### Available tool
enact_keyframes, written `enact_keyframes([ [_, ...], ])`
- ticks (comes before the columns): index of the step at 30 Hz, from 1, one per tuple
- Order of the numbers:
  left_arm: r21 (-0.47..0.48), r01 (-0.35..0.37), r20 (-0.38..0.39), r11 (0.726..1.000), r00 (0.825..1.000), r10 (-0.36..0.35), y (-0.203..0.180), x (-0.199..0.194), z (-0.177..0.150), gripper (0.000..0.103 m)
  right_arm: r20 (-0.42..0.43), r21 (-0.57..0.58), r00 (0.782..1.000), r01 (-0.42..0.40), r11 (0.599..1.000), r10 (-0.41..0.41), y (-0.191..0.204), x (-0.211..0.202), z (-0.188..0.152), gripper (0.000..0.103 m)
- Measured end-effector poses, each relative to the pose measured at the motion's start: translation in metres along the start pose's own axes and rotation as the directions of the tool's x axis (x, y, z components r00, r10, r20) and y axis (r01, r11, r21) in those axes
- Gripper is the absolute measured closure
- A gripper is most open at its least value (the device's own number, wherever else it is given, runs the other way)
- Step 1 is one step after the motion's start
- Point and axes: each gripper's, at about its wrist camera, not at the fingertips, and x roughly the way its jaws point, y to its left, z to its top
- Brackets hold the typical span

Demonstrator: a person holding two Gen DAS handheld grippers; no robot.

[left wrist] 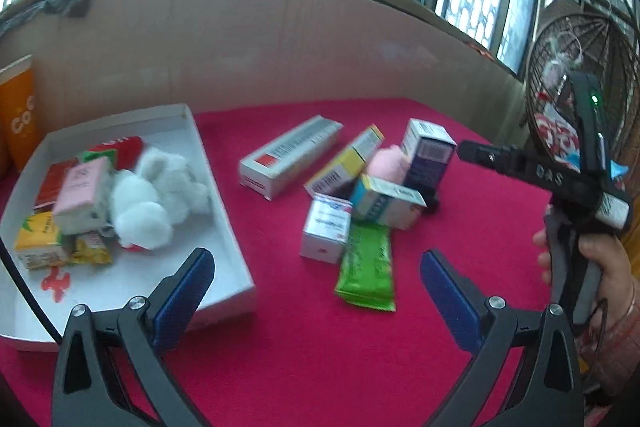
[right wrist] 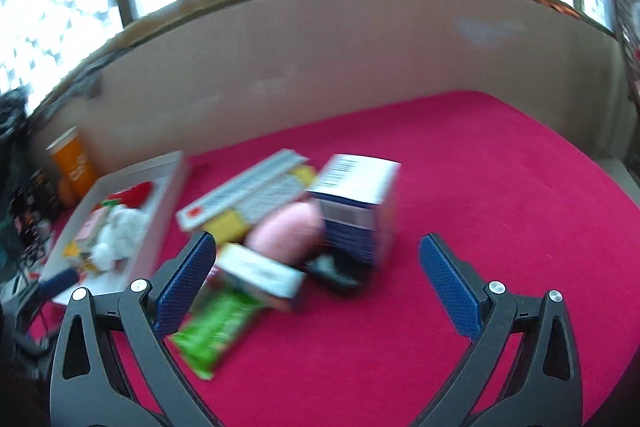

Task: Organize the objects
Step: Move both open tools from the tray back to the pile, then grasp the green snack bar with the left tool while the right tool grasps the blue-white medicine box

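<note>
A white tray point(left wrist: 224, 223) at the left holds several small boxes and a white plush toy point(left wrist: 152, 195). On the red cloth lies a pile: a long white box point(left wrist: 288, 155), a yellow box point(left wrist: 348, 159), a pink plush point(left wrist: 390, 163), a purple box point(left wrist: 430, 151), a small white box point(left wrist: 326, 227), a blue-white box point(left wrist: 384, 203) and a green packet point(left wrist: 366, 267). My left gripper point(left wrist: 318, 287) is open and empty, in front of the pile. My right gripper point(right wrist: 318, 275) is open and empty, close above the pile; its view is blurred. It also shows in the left wrist view point(left wrist: 464, 149).
An orange paper cup point(left wrist: 20, 115) stands left of the tray. A cardboard wall point(left wrist: 280, 39) runs behind the red cloth point(left wrist: 320, 355). A wire fan point(left wrist: 580, 83) stands at the right. The tray also shows in the right wrist view point(right wrist: 168, 203).
</note>
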Motion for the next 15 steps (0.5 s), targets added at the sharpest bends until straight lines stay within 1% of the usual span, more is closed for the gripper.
enact_keyframes([
  [2,0.019,0.03,-0.074,0.999,0.997,-0.029,-0.015,0.016,-0.006,0.0,-0.038,0.067,0.999,0.035,0.997,-0.032,-0.027,0.008,0.001,0.001],
  [4,0.035,0.047,-0.151,0.998,0.988,-0.042,-0.027,0.035,-0.012,0.0,-0.067,0.124,0.997,0.036,0.992,-0.028,-0.046,0.018,0.004,0.001],
  [6,0.051,0.042,-0.184,0.998,0.982,-0.032,-0.034,0.045,-0.015,0.0,-0.089,0.134,0.996,0.027,0.991,-0.015,-0.051,0.027,0.008,0.001],
  [8,0.073,0.023,-0.196,0.997,0.981,-0.009,-0.04,0.053,-0.015,0.0,-0.098,0.114,0.995,0.015,0.993,-0.004,-0.045,0.037,0.013,0.001],
  [10,0.079,0.003,-0.204,0.997,0.979,0.013,-0.041,0.06,-0.011,0.0,-0.09,0.075,0.996,0.016,0.997,-0.009,-0.033,0.048,0.022,0.001],
  [13,0.059,-0.007,-0.228,0.998,0.973,0.02,-0.041,0.069,-0.009,0.0,-0.072,0.015,0.996,0.058,0.998,-0.057,-0.011,0.065,0.03,0.001],
  [15,0.051,-0.021,-0.243,0.998,0.969,0.032,-0.039,0.072,-0.009,0.0,-0.075,0.01,0.994,0.086,0.996,-0.085,-0.003,0.079,0.034,0.001],
])
